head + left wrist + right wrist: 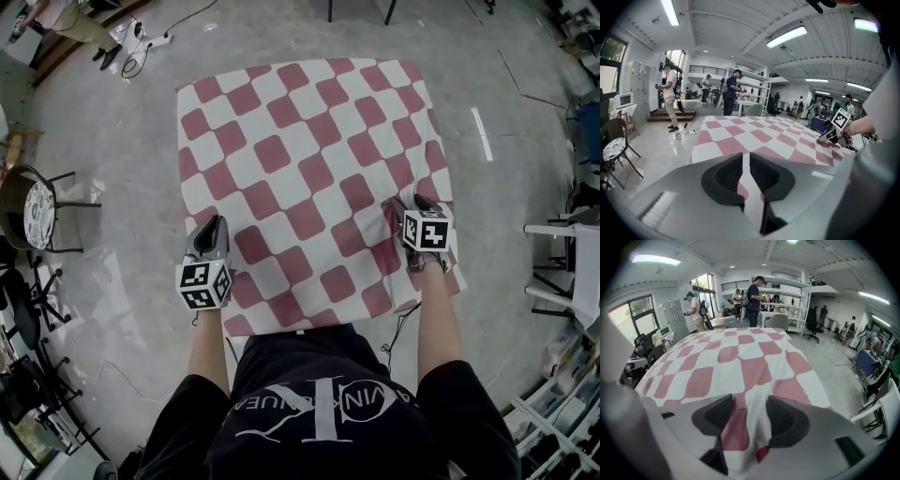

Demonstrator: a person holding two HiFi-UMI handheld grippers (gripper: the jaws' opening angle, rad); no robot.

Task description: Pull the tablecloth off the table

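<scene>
A red-and-white checked tablecloth (300,169) covers a square table in front of me. My left gripper (217,222) sits at the cloth's near left edge. In the left gripper view its jaws (746,161) stand closed, with a thin strip of the tablecloth (754,136) pinched between the pads. My right gripper (418,201) is at the near right edge, where the cloth is bunched into a ridge. In the right gripper view its jaws (750,411) stand apart with a raised fold of the tablecloth (740,357) between them, and the pads do not clamp it.
A dark chair with a round patterned seat (37,214) stands on the floor to the left. A power strip with cables (141,49) lies at the far left. White frames and chairs (562,272) crowd the right side. Several people (669,96) stand beyond the table.
</scene>
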